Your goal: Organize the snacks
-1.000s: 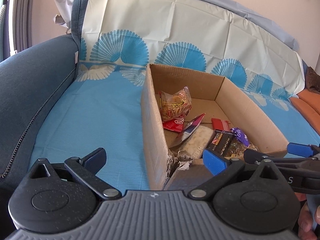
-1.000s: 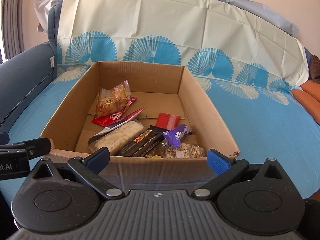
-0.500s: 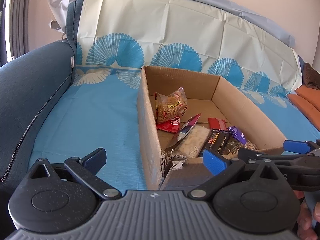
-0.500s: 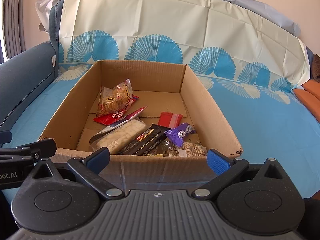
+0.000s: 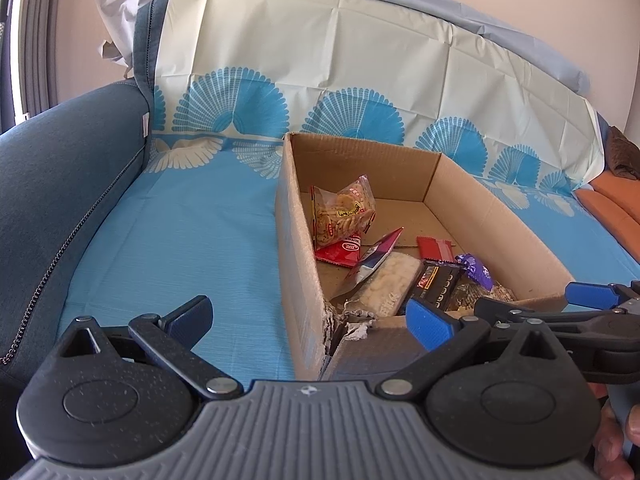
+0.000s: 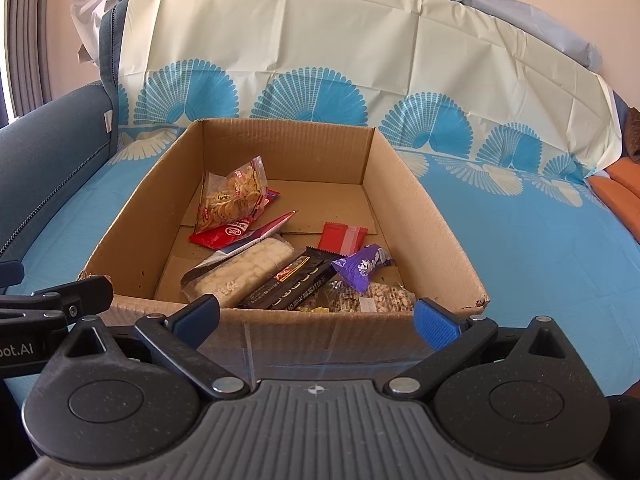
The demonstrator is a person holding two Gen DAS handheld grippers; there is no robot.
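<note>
An open cardboard box (image 6: pixel 412 208) (image 5: pixel 296 248) sits on a blue sheet and holds several snacks: a clear cracker bag (image 6: pixel 232 196) (image 5: pixel 342 210), a red packet (image 6: pixel 222 236), a pale wafer pack (image 6: pixel 244 272) (image 5: pixel 390 286), a black bar (image 6: pixel 292 284) (image 5: pixel 438 284), a purple candy (image 6: pixel 362 266), a small red wrapper (image 6: pixel 344 237) and a nut pack (image 6: pixel 376 300). My right gripper (image 6: pixel 316 320) is open and empty in front of the box's near wall. My left gripper (image 5: pixel 308 320) is open and empty at the box's torn near-left corner.
A dark blue sofa armrest (image 5: pixel 56 184) rises on the left. The backrest is draped with a white sheet with blue fans (image 6: pixel 320 64). Orange cushions (image 6: pixel 624 184) lie at the far right. Bare blue sheet (image 5: pixel 180 240) lies left of the box.
Both grippers have drawn back slightly from the box and lifted a little; the box appears a bit farther and lower. Nothing was grasped; the snacks have not moved.
</note>
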